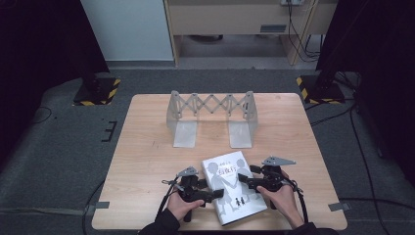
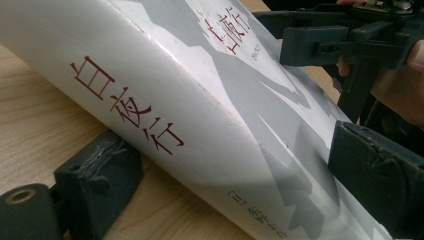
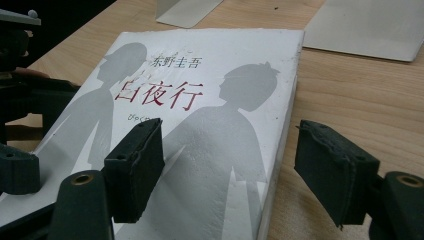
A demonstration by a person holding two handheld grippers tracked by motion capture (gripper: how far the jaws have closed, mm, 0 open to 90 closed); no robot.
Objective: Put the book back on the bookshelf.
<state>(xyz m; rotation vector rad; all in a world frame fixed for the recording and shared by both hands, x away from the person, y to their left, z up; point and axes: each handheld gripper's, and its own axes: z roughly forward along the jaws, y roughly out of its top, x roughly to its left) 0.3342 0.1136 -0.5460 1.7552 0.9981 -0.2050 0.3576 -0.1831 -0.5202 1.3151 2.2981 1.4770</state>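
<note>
Black jaws of the left gripper (image 2: pixel 220 180) straddle the spine edge of the white book (image 1: pixel 234 186), spread and not clamped, while the right gripper (image 3: pixel 227 172) straddles its opposite edge, equally unclenched. With the book flat at the table's (image 1: pixel 147 161) near edge, this looks like a two-sided pickup about to begin; next, both must squeeze evenly, probably to stand it in the metal rack (image 1: pixel 211 117).

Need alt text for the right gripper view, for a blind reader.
A white book with grey silhouettes and red title lies flat on a wooden table. The right gripper has its jaws open astride the book's edge.
</note>
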